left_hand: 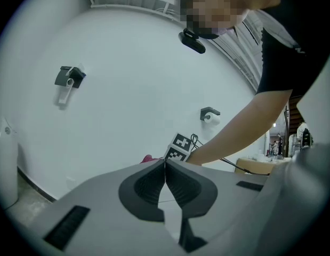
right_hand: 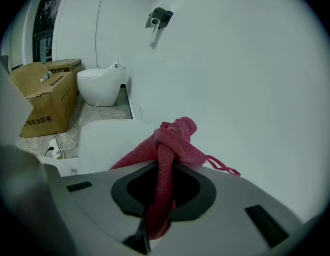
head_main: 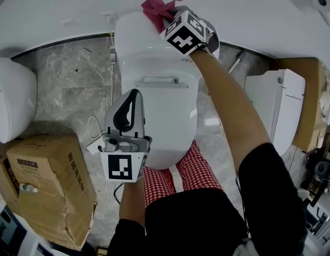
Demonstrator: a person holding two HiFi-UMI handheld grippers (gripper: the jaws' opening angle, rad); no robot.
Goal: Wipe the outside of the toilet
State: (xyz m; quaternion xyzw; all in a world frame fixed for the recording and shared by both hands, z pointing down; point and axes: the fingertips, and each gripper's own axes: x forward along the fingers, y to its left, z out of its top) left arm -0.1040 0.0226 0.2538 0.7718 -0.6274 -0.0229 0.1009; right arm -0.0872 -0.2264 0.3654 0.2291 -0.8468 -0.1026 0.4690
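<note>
Room: white wall, grey marble floor (head_main: 74, 89), a cardboard box (head_main: 47, 177) at my left with a second toilet (head_main: 10, 105) beyond it, and another white fixture (head_main: 276, 108) at my right. Item one, the toilet (head_main: 159, 95): white, lid down, directly in front of my knees, tank end toward the wall. Item two, the red cloth (right_hand: 172, 140): bunched into a twisted wad with a loose thread trailing, at the rear top of the tank just beside the wall. From the head view it lies over the tank's back edge, but I cannot tell whether it presses on the porcelain. Item three, the right tool (right_hand: 163, 169): jaws clamped on the cloth, a strip of it running down between them and the bulk standing out ahead of the tips. Item four, the left tool (left_hand: 165, 167): jaws together with nothing between them, hovering over the lid and touching nothing that I can see. Step in hand, by my judgement: wiping the tank's top and back edge. To do it well, I lay the protruding wad flat so that cloth and not jaw tips meets the porcelain, and sweep side to side in overlapping passes. After that come the tank's flanks and the bowl's outer sides. The grip must be firm enough that drag does not pull the strip out, and the wad is small, so many passes are needed.
</note>
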